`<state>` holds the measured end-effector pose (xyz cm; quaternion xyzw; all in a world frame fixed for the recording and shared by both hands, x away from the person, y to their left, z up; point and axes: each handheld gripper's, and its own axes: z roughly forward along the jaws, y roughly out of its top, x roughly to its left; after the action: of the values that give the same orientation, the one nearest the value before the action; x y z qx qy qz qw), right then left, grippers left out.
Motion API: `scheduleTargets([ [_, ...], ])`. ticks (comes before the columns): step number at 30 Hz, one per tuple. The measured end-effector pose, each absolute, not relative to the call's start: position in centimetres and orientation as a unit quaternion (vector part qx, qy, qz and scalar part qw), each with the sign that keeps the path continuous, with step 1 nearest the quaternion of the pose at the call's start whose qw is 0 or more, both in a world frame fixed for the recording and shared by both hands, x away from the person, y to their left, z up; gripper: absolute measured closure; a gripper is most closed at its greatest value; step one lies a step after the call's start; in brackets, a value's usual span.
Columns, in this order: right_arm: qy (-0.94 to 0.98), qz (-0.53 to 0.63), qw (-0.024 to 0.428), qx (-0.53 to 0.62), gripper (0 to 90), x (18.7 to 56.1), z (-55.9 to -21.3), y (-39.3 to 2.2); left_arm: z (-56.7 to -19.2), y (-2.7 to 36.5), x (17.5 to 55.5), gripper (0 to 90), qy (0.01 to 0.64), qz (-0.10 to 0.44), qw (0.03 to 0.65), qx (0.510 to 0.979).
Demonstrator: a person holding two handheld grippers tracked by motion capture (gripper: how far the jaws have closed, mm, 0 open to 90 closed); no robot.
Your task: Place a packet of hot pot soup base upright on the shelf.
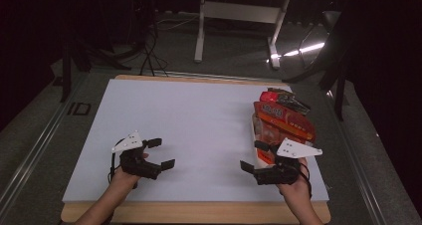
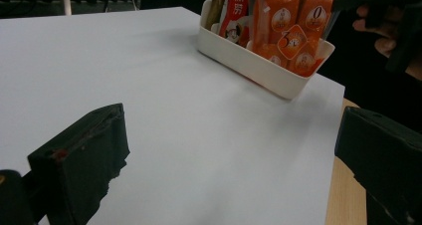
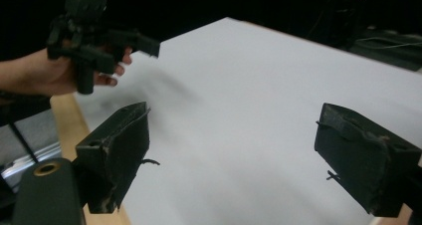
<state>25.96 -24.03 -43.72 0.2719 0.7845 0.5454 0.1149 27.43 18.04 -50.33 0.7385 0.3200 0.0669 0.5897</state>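
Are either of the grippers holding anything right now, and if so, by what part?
Nothing is held. The left gripper and right gripper both stand open over the bare white table; the snack packets sit untouched in their white tray.

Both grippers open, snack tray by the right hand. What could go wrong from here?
1. The white tray sits near the table's right edge; a push from the right gripper could slide it off.
2. The orange snack packs stand taller than the tray wall, so pulling one may tip or drag its neighbours out.
3. The left gripper is far from the tray, so it may be slow to steady it.
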Motion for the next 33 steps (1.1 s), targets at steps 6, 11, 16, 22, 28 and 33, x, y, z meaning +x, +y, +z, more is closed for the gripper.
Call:
scheduleTargets([
  [6, 0.803, 0.524, 0.101, 0.266, 14.6, 26.0, -45.0, -23.4, -50.5, 18.0, 27.4, 0.9, 0.321, 0.067, 0.589, 0.739],
  [11, 0.81, 0.516, 0.083, 0.265, 14.6, 25.7, -45.9, -23.1, -50.5, 18.0, 27.4, 0.9, 0.32, 0.067, 0.587, 0.74],
  [16, 0.816, 0.509, 0.069, 0.266, 15.1, 25.7, -46.8, -23.1, -50.6, 18.0, 27.3, 0.9, 0.321, 0.067, 0.586, 0.741],
  [22, 0.828, 0.487, 0.078, 0.266, 14.8, 25.8, -47.6, -23.0, -50.7, 18.0, 27.3, 0.9, 0.32, 0.068, 0.585, 0.742],
  [28, 0.841, 0.462, 0.088, 0.267, 14.5, 25.9, -48.3, -22.9, -51.3, 17.9, 27.3, 0.9, 0.32, 0.064, 0.577, 0.749],
  [33, 0.847, 0.45, 0.101, 0.264, 14.4, 26.0, -48.5, -22.9, -51.3, 17.8, 27.3, 0.9, 0.318, 0.065, 0.576, 0.75],
])
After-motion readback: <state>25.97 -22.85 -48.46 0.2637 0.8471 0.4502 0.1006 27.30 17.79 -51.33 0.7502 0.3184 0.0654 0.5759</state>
